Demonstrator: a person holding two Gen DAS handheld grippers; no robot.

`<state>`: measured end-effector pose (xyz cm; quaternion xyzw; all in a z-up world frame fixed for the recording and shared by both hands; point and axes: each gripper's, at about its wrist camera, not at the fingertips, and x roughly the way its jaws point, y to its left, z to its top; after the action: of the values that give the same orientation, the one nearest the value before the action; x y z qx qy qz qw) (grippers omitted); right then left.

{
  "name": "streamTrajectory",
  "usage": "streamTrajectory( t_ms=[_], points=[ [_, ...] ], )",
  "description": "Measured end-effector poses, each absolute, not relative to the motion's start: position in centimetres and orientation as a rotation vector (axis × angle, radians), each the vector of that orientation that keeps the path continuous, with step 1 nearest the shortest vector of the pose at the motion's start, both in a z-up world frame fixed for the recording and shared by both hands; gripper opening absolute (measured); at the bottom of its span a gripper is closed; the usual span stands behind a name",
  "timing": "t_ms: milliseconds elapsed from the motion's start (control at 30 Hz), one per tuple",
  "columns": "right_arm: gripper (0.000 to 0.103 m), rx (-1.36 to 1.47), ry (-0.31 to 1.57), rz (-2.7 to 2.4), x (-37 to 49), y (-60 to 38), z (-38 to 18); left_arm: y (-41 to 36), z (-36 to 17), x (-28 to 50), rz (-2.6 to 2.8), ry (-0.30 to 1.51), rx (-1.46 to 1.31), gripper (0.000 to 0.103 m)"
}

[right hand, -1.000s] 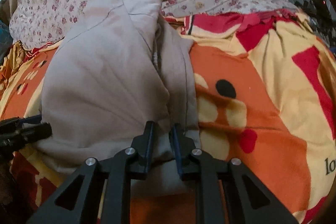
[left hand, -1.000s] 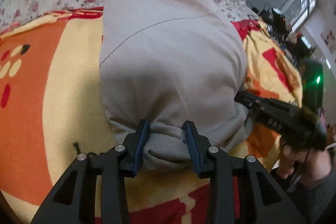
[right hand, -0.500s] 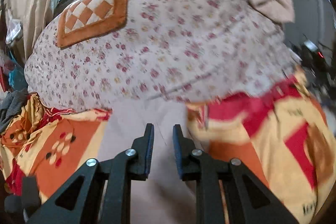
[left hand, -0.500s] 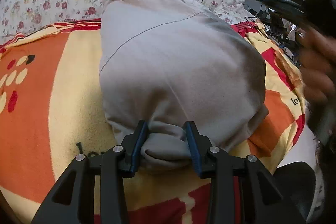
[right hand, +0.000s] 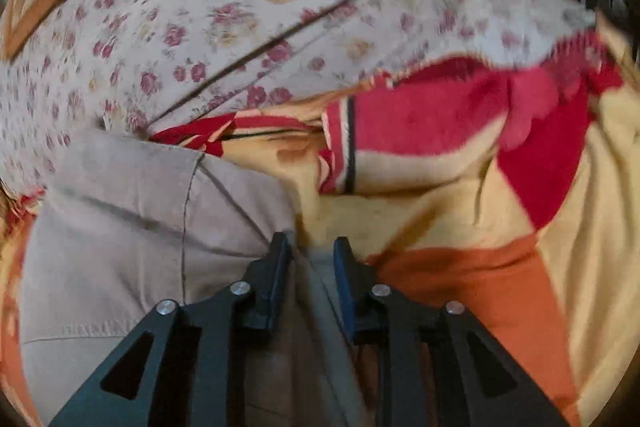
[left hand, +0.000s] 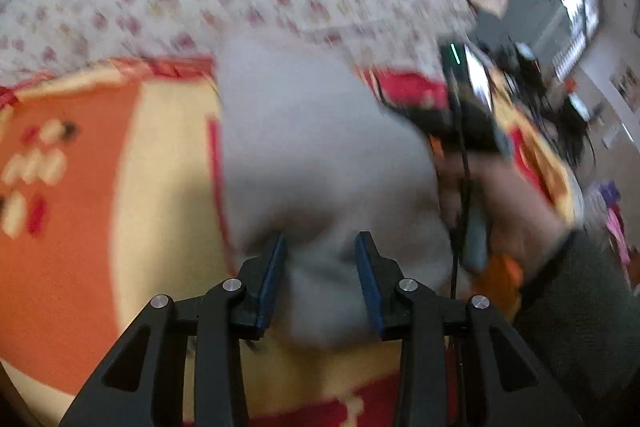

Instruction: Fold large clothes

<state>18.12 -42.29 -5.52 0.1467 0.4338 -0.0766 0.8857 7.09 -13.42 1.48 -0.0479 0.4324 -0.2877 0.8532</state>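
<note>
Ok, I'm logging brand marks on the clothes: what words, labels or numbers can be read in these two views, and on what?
None can be read for certain.
grey garment: faint lettering along its hem, low left in the right wrist view, too blurred to read.
wall papers: too small and blurred.
blanket: no letters in view.

Left of the grey garment [left hand: 320, 155], the orange and yellow blanket [left hand: 100, 207] lies flat with room to pass. On the garment's right, the right gripper [left hand: 468, 115] and the hand [left hand: 500, 203] holding it crowd the edge. Ahead, the floral quilt [right hand: 248, 7] rises, and a red blanket fold [right hand: 420, 131] bunches beside it.
</note>
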Motion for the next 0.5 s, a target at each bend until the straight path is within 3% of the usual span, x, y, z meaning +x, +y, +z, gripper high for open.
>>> streamTrajectory(
  t_ms=[300,500],
  points=[
    [0.024,0.306,0.892,-0.158,17.9,-42.2,-5.3,-18.7,3.5,19.8,-0.492,0.875,-0.088,0.025],
    [0.024,0.299,0.901,-0.163,18.0,-42.1,-5.5,-21.3,-3.4,22.7,-0.383,0.913,0.035,0.025]
  ],
)
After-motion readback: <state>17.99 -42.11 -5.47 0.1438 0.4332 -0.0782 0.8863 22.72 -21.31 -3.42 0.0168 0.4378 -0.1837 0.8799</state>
